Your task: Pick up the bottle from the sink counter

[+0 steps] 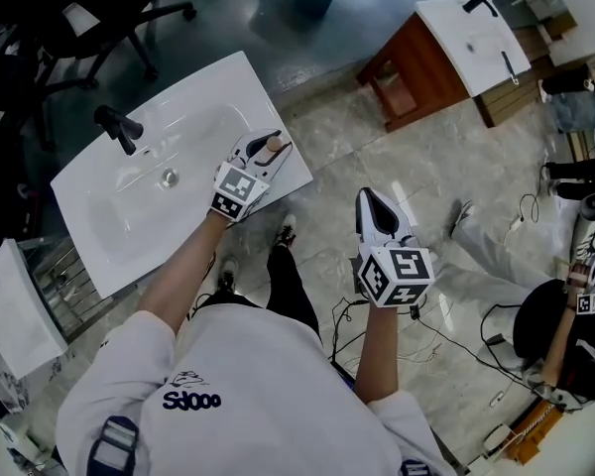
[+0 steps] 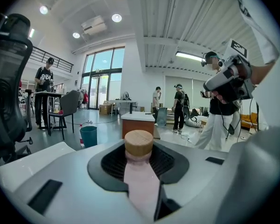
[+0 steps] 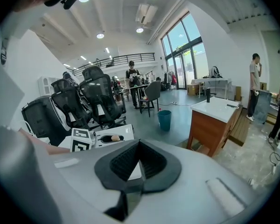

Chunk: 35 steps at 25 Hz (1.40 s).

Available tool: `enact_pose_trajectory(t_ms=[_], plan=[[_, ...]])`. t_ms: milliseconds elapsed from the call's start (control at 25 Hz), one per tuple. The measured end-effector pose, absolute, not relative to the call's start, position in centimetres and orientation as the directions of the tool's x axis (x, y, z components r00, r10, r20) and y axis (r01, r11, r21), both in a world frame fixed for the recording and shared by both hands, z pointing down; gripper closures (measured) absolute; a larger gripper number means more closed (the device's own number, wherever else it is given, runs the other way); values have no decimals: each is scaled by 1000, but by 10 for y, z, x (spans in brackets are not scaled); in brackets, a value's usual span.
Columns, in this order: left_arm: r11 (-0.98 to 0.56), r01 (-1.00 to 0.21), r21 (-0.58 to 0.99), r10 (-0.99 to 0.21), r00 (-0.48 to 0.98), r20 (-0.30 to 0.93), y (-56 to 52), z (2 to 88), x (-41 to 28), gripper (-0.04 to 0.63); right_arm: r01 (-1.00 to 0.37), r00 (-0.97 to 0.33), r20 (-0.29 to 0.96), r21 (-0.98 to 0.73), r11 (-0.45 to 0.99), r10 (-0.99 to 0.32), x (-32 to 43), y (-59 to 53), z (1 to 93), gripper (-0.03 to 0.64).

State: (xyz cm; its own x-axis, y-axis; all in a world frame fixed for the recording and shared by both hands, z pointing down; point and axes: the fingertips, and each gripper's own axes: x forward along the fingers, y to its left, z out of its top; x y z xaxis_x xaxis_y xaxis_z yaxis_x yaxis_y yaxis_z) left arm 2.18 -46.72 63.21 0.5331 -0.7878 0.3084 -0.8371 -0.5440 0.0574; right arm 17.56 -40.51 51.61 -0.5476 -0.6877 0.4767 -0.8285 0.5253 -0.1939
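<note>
The head view shows the left hand-held gripper [image 1: 275, 146] over the near right corner of the white worktop [image 1: 203, 87], beside the basin [image 1: 149, 201]. The bottle [image 1: 272, 148] is between its jaws, but only the brown top shows there. The left gripper view shows more: a pale pink body with a round wooden cap [image 2: 139, 143], and the pads press it from both sides, so the grip is closed on the bottle. No view makes clear if the bottle touches the worktop.

The right hand-held gripper [image 1: 374, 202] hangs over the floor, well apart from the worktop. In its own view the jaws meet at the tips with nothing between them. That view also shows the left gripper and the cap from the side, small and far.
</note>
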Motion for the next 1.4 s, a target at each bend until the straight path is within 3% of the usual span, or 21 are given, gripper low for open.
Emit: enact_pose_trajectory(t_ms=[600, 1400], plan=[[-502, -864, 21, -845, 496, 200, -428, 521, -22, 469, -825, -557, 375, -149, 545, -741, 144, -368, 468, 606], [-626, -780, -21, -778, 621, 95, -305, 423, -53, 469, -834, -545, 241, -53, 550, -803, 104, -278, 395, 606]])
